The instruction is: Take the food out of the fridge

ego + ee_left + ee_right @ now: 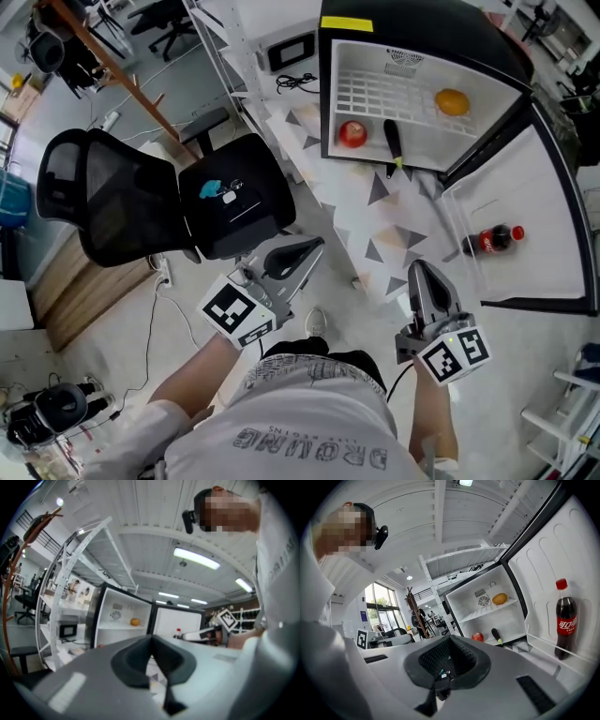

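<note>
The small fridge (335, 89) stands open ahead of me. On its upper shelf lies a yellow-orange fruit (453, 101) (499, 598). Below it sit a red apple (352, 133) (477, 636) and a dark long vegetable with a green tip (393, 145) (497, 635). A cola bottle (494, 240) (565, 620) stands in the door rack. My left gripper (314, 246) (151, 641) and right gripper (419, 267) (450, 641) are both shut and empty, held well short of the fridge and pointing toward it.
A black office chair (187, 202) stands close on my left, beside the left gripper. The open fridge door (553, 234) swings out on the right. A white metal rack (70, 588) stands left of the fridge. The floor has a triangle pattern (389, 239).
</note>
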Available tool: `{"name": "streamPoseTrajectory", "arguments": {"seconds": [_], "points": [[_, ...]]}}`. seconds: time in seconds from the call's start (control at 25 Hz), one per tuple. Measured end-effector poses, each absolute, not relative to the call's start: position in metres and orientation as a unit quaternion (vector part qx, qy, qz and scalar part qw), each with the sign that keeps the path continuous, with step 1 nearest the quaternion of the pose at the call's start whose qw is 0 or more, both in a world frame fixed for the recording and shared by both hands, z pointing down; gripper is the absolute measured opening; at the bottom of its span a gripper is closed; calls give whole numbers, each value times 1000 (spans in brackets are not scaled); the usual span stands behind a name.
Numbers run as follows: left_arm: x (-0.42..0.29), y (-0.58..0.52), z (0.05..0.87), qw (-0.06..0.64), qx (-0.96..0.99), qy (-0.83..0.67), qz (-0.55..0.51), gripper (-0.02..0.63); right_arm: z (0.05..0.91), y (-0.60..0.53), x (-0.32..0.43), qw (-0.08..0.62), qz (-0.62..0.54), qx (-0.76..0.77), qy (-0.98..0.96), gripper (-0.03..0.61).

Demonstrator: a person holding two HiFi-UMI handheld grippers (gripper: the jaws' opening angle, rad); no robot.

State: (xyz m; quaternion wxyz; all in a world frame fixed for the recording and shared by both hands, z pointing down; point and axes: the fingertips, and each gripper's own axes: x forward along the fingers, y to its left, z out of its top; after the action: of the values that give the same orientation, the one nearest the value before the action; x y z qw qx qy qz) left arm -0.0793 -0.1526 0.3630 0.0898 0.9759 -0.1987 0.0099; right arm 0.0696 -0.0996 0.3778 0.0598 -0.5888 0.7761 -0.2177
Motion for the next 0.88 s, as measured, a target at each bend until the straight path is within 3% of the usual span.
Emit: {"name": "streamPoseTrajectory", "arguments": {"seconds": [0.88], "points": [[-72, -169, 355, 84, 972, -219, -2, 6, 356, -127, 86, 54, -180, -591, 785, 2]]}}
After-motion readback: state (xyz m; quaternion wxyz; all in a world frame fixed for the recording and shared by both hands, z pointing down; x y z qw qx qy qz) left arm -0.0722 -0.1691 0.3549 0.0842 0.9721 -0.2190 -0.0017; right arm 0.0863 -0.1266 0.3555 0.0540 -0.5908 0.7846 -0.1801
